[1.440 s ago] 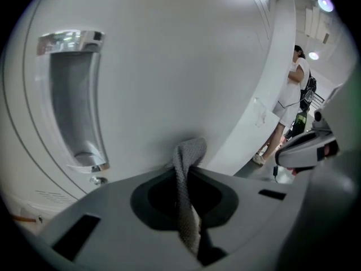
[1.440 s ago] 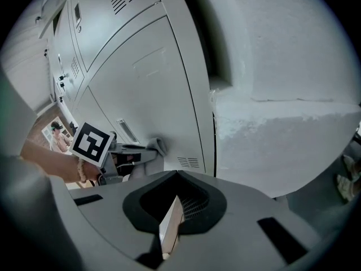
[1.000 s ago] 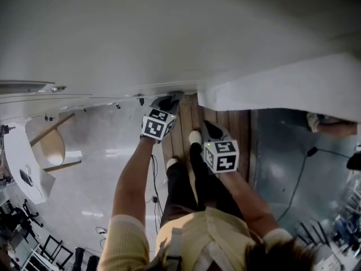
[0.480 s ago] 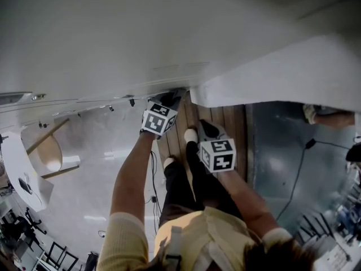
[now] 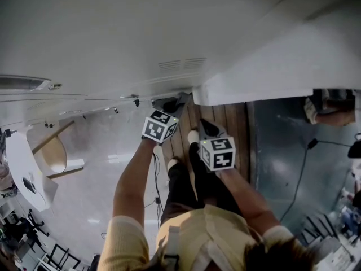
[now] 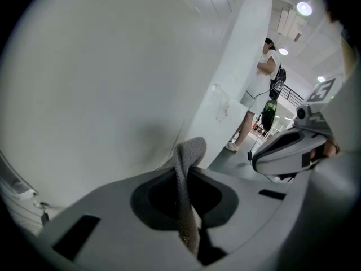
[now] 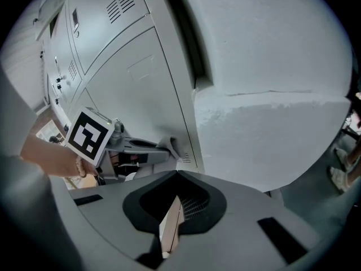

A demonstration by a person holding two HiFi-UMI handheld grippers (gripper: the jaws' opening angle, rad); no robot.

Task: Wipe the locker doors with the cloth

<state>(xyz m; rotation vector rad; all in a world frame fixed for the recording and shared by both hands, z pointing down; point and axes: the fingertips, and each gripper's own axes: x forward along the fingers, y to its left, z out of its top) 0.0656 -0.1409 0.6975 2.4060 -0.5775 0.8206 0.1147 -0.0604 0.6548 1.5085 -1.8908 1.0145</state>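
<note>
White locker doors [image 5: 141,38] fill the top of the head view. My left gripper [image 5: 171,104] is shut on a grey cloth [image 5: 181,98] and holds it against the bottom of a door below its vent slots. The left gripper view has the cloth [image 6: 187,165] standing up between the jaws of my left gripper [image 6: 189,205], its tip on the door [image 6: 101,83]. My right gripper [image 5: 204,130] hangs lower, away from the lockers, and is shut on nothing. From the right gripper view [image 7: 171,230] I see the left gripper [image 7: 138,147] and the cloth [image 7: 174,145] on the door [image 7: 141,95].
A thick white block [image 5: 282,72] juts out right of the lockers. Wooden floor boards [image 5: 237,123] lie below, beside a grey floor with a cable [image 5: 299,174]. A round wooden chair [image 5: 51,151] stands at the left. Another person [image 6: 262,78] stands further along.
The head camera has tilted so the door's vent slots now show. Both grippers stay almost where they were, the left one still with the cloth at the door's bottom.
</note>
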